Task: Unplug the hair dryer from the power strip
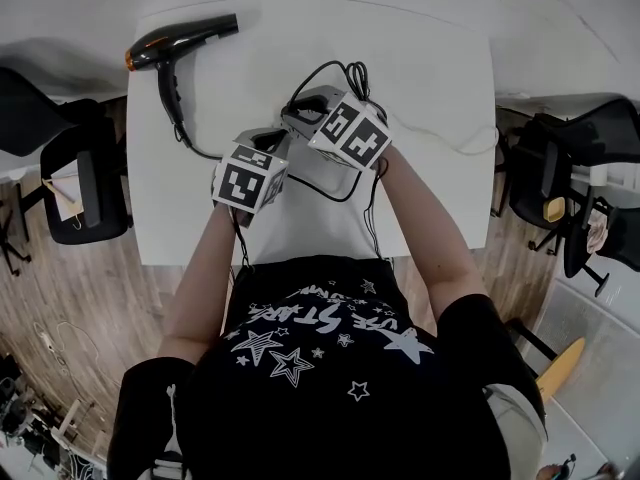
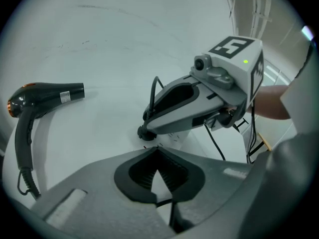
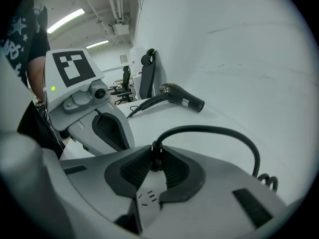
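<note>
Right claw [image 3: 153, 152] is clamped on the plug [image 3: 156, 159], which stands upright in the strip [image 3: 148, 200] beneath, so the pull is straight up. Left claw [image 2: 155, 149], tips together and empty, sits just beside.

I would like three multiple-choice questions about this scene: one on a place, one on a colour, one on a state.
1. Where on the table does the hair dryer lie, in the head view?
A. far left corner
B. near right corner
C. middle

2. What colour is the dryer's rear end?
A. blue
B. orange
C. white

3. How is the right gripper?
A. open, empty
B. shut on the black plug
C. shut on the dryer

Answers:
1 A, it lies at the far left.
2 B, orange shows there.
3 B, both pads pinch the plug.
</note>
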The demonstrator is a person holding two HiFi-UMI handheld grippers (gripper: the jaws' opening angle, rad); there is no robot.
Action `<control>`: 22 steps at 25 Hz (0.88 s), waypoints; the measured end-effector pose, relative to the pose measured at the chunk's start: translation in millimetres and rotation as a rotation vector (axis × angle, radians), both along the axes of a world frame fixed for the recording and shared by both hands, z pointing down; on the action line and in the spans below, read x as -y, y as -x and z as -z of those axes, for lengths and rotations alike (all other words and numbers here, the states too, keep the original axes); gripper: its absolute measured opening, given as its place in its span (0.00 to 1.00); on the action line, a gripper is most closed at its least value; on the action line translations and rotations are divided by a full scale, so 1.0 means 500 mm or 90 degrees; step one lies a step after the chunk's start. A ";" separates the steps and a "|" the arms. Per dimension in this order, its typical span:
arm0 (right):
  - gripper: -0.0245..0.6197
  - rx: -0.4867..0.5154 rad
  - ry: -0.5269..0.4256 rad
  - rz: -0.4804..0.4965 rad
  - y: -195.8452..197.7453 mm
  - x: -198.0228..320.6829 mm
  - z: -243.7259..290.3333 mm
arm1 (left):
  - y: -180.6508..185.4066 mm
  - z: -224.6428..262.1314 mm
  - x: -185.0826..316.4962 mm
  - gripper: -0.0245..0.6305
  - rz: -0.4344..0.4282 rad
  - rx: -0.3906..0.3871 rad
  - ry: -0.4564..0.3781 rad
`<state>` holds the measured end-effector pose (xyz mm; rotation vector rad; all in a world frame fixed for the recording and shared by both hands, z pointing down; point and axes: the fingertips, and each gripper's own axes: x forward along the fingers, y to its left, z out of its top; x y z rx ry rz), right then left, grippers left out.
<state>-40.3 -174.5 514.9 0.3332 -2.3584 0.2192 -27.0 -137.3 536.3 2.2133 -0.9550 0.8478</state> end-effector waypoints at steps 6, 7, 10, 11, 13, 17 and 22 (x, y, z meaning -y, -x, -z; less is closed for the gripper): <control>0.14 -0.063 -0.087 0.074 0.003 -0.019 0.001 | 0.004 -0.002 0.003 0.05 0.004 -0.013 0.003; 0.14 -0.055 -0.073 0.067 0.002 -0.017 0.000 | 0.003 -0.002 0.003 0.05 0.005 -0.011 0.003; 0.14 -0.015 -0.023 0.024 0.000 -0.008 0.001 | 0.002 -0.002 0.002 0.05 0.004 -0.003 0.004; 0.14 -0.005 -0.013 0.015 0.001 -0.006 0.002 | 0.002 -0.002 0.002 0.05 0.002 -0.002 0.004; 0.14 0.010 -0.002 0.007 0.001 -0.002 0.001 | 0.003 -0.002 0.004 0.05 0.000 -0.002 0.005; 0.14 0.123 0.032 -0.033 -0.002 0.021 0.028 | 0.004 -0.004 0.004 0.05 0.001 -0.006 0.007; 0.14 0.147 -0.015 -0.038 -0.013 0.081 0.128 | 0.004 -0.003 0.004 0.05 -0.001 -0.007 0.006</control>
